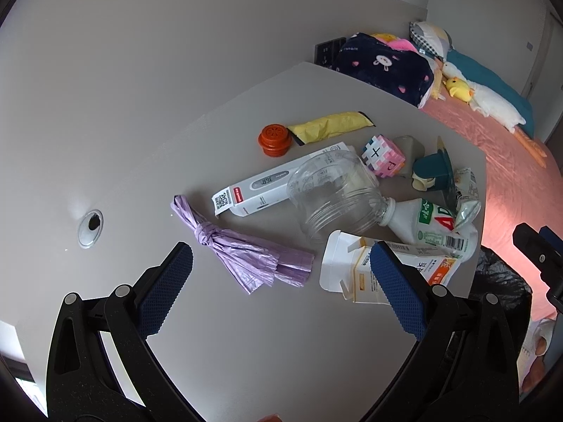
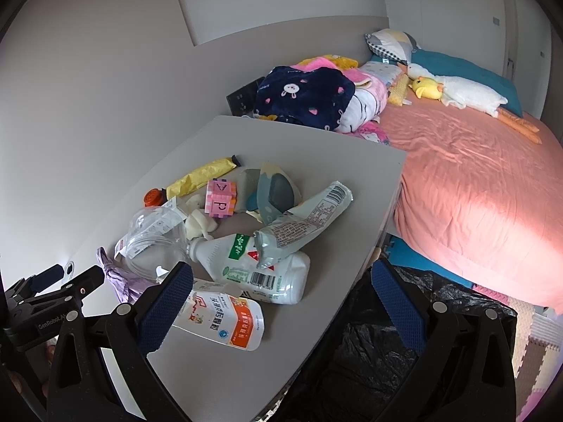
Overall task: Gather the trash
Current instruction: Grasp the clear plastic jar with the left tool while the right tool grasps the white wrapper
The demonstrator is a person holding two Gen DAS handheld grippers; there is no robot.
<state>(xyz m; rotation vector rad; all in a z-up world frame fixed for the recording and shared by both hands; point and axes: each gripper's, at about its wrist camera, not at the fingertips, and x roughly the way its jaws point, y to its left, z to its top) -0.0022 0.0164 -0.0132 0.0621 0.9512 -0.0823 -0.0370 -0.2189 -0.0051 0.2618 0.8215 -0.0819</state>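
My left gripper (image 1: 280, 270) hangs over the grey table (image 1: 246, 344), jaws spread wide, nothing between the blue pads (image 1: 165, 292). My right gripper (image 2: 281, 281) is also spread wide and empty, one finger over the table edge, the other over the black trash bag (image 2: 373, 351) that sits just off the table's near corner.

Landmark: the clear plastic jar (image 1: 334, 197), lying on its side mid-table. Trash around it:
- white thermometer box (image 1: 267, 184) touching the jar on the wall side, partly behind it
- white milk bottle (image 1: 432, 221) lying flat, its neck touching the jar mouth on the bed side
- crumpled silver-green pouch (image 2: 302, 221) resting on top of the milk bottle
- opened white-orange medicine carton (image 1: 352, 267) just beside the jar, towards me, partly under my left gripper's bed-side finger
- knotted purple plastic bag (image 1: 246, 249) near the jar, towards me and wall side
- orange cap (image 1: 274, 140) and yellow wrapper (image 1: 330, 126) beyond the jar, touching or nearly touching each other, can't tell which
- pink puzzle cube (image 1: 383, 156) just beyond the jar, dark-green holder thing (image 1: 432, 172) next to the cube

Cable hole (image 1: 90, 228) in the table well apart from the jar, wall side. Bed with pink sheet (image 2: 475, 190) and plush goose (image 2: 468, 95) beyond the table.
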